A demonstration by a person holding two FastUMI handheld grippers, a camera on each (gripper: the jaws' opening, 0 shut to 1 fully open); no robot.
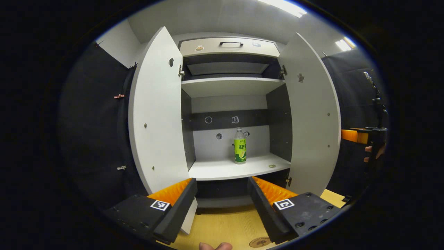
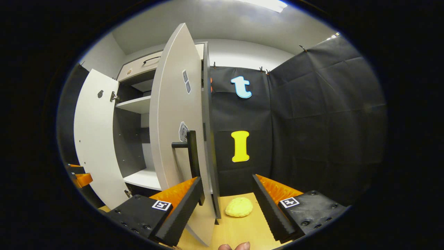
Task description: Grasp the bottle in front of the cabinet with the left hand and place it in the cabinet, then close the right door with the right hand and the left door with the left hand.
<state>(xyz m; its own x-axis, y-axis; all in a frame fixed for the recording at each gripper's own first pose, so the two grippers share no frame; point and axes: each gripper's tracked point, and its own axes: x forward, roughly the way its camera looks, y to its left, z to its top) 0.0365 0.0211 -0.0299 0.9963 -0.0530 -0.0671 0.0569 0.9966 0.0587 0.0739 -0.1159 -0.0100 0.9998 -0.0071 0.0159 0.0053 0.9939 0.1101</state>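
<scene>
1. In the right gripper view, the right gripper (image 2: pixel 227 205) is seen with its fingers spread wide and nothing held between them; a fingertip of the holding hand shows at the bottom edge.
2. Just ahead of its left finger stands the edge of the white, flat-panelled right door (image 2: pixel 177 132), swung out towards the camera. Its black bar handle (image 2: pixel 191 152) is set upright, long axis vertical, just above and beside that finger. The door's outer face lies to the gripper's left, so closing is judged to call for a push leftward and inward from this side.
3. On the pale wooden floor board (image 2: pixel 239 225) between the fingers lies a small yellow lumpy object (image 2: pixel 239 207), clear of the door's edge.
4. In the left gripper view, the left gripper (image 1: pixel 222 205) is likewise wide open and empty, held back from the cabinet and centred on its opening.
5. The white left door (image 1: pixel 158 114) stands open on that gripper's left, nearer to it than to the right gripper.
6. Farthest in, the clear plastic bottle with a green label (image 1: pixel 239 146) is seen upright on the white lower shelf (image 1: pixel 222 170), near the back wall. The placing is judged done; both doors are not yet closed, and the right door is judged to come next.
</scene>
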